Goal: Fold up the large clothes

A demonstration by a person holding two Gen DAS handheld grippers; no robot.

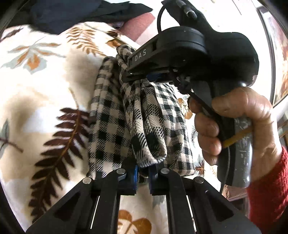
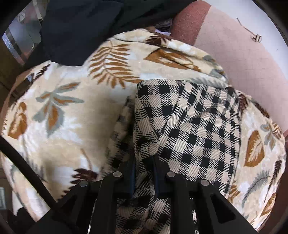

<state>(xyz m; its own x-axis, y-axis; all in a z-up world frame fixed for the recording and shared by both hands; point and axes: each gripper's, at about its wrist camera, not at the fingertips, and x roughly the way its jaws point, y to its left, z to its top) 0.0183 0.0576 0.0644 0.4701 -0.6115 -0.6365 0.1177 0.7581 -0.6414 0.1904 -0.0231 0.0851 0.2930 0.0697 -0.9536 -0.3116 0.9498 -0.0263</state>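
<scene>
A black-and-beige checked garment (image 1: 126, 122) hangs bunched between my two grippers above a leaf-print blanket (image 1: 45, 90). My left gripper (image 1: 143, 177) is shut on a gathered fold of the garment at the bottom of the left wrist view. My right gripper (image 1: 144, 75) shows in that view too, gripping the garment's upper end, with a hand (image 1: 239, 122) on its handle. In the right wrist view my right gripper (image 2: 144, 172) is shut on the checked garment (image 2: 189, 129), which drapes forward and right over the blanket (image 2: 72, 108).
A dark navy cloth (image 2: 81, 27) lies at the far edge of the blanket; it also shows in the left wrist view (image 1: 81, 12). A pink surface (image 2: 243, 59) extends at the right. A red sleeve (image 1: 270, 189) is at the lower right.
</scene>
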